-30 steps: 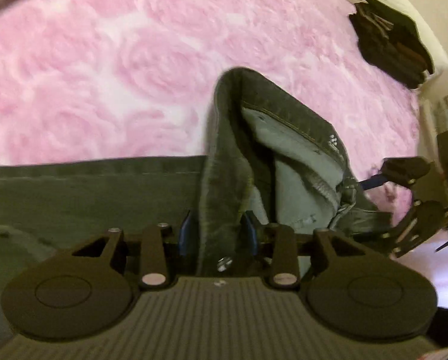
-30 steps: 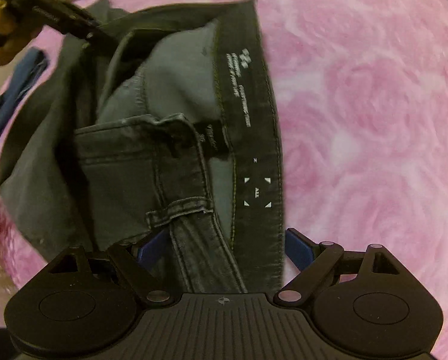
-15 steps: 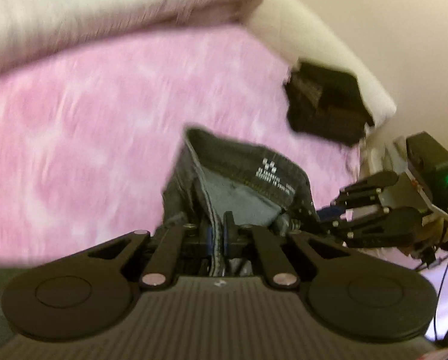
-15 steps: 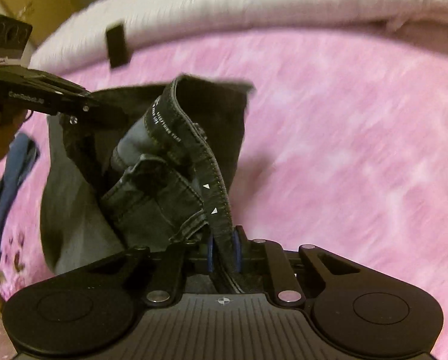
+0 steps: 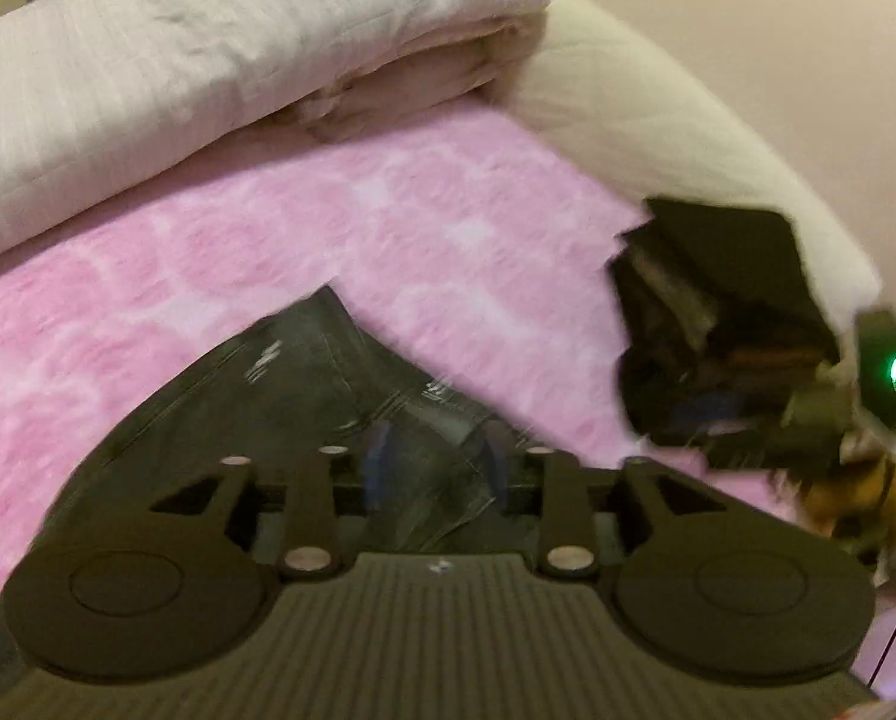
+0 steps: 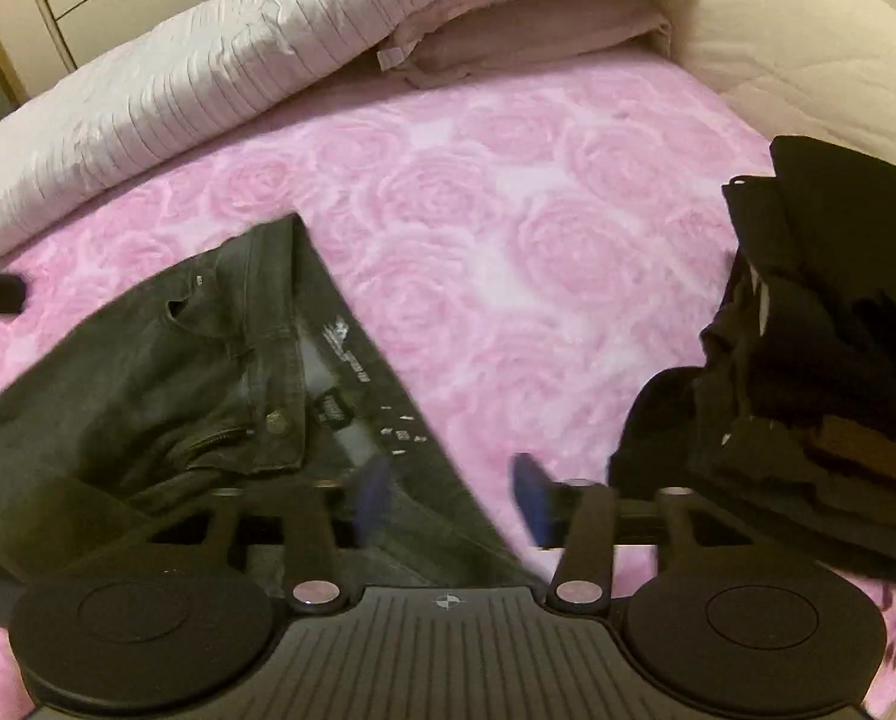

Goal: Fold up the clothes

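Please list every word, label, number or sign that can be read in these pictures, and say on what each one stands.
No text can be read with certainty.
White print inside the jeans waistband: too small and blurred to read.
Dark label sewn under the waistband: too blurred to read.
Small white marks lower on the waistband: signs only, no letters legible.
Left wrist view: the white print is smeared by motion.

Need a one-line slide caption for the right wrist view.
Right gripper opening above the waistband of dark grey jeans on a pink rose-patterned blanket, dark clothes pile alongside.
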The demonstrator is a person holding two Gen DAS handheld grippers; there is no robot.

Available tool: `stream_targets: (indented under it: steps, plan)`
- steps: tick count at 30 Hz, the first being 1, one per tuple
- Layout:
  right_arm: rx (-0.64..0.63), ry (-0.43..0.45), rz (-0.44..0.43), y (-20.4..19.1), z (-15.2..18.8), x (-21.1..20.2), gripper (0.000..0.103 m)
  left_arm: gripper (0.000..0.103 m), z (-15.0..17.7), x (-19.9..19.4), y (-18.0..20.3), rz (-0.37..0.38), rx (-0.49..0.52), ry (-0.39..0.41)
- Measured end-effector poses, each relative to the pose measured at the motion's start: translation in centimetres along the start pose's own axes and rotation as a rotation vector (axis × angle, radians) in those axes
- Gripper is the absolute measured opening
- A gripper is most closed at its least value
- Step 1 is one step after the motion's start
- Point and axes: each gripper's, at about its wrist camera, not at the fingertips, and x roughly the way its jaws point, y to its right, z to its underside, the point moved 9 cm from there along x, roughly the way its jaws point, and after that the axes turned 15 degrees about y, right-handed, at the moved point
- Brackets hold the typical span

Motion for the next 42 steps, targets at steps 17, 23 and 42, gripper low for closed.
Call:
stream_targets:
  steps: [17,23,42]
  plan:
    - [-0.398,-0.062,-0.717,-37.0,2.5,1.9,0.061,0.058,20.4,-26.8,-28.3,-0.598,0.200,-0.346]
    - [-0.581,-0.096,-0.714,-45.6,4.7,8.9,0.061,0.058,21.6,-29.3,-35.7,-0.600,0.385,-0.326]
    - [-1.136,0.039,-0.664,-50.9,12.2,-2.4,0.005,0.007,21.1,-22.6,-34.6,-0.131,1.251,-0.414]
